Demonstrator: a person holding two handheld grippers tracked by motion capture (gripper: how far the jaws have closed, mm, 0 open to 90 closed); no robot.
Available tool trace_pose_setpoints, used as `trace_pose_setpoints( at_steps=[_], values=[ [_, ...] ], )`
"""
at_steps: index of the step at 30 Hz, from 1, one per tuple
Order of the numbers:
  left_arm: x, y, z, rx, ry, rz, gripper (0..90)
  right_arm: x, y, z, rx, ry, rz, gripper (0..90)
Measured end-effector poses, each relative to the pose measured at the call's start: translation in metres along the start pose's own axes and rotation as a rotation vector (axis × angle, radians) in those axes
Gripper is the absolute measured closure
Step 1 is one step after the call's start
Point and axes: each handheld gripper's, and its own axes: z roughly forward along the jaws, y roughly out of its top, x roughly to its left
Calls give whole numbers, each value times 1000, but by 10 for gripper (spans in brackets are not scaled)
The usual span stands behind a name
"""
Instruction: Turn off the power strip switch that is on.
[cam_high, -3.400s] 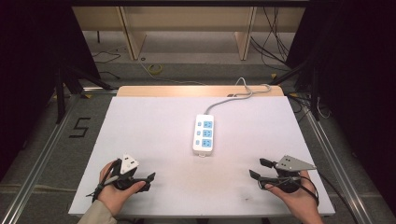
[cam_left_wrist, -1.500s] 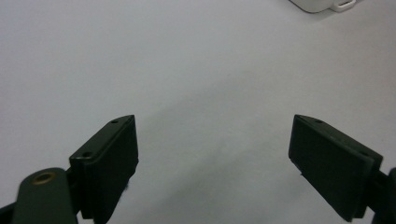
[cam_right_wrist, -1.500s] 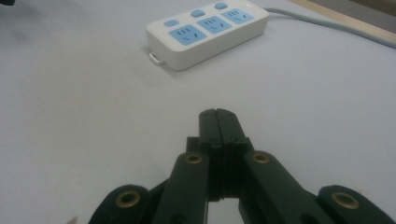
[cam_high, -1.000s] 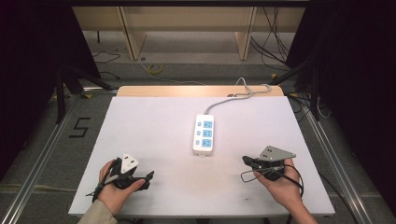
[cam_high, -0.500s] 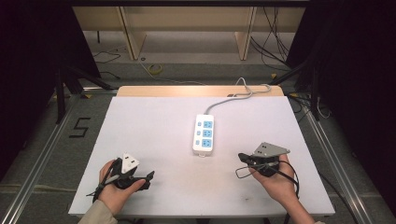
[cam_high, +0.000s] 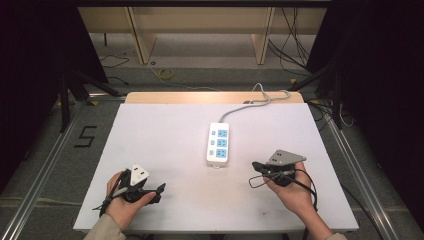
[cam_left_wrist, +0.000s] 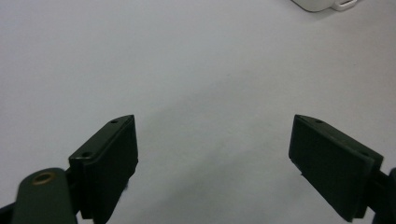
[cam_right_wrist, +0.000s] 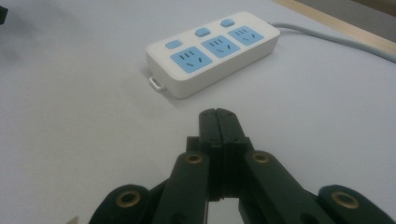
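Note:
A white power strip (cam_high: 219, 144) with three blue sockets and blue switches lies mid-table, its grey cable running off the far edge. In the right gripper view the power strip (cam_right_wrist: 212, 51) lies just ahead of my right gripper (cam_right_wrist: 217, 113), whose jaws are pressed together with nothing between them. In the high view the right gripper (cam_high: 256, 166) points left, a short way to the right of the strip's near end. My left gripper (cam_high: 160, 190) rests at the near left, jaws spread wide over bare table (cam_left_wrist: 215, 126). A corner of the strip (cam_left_wrist: 322, 4) shows at the top right of the left gripper view.
The white tabletop (cam_high: 165, 135) has a wooden strip (cam_high: 210, 97) along its far edge. Metal rails (cam_high: 40, 175) run along both sides on the floor. Shelving legs and loose cables sit beyond the table's far side.
My right hand has drifted left and slightly away from me, toward the power strip's near end. The left hand has stayed where it was.

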Motion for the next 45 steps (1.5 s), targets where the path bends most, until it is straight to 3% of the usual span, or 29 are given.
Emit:
trace_pose_setpoints(
  at_steps=[45],
  values=[
    [-2, 1, 0, -4, -6, 7, 154, 5, 24, 28, 25, 26, -8, 900]
  ],
)
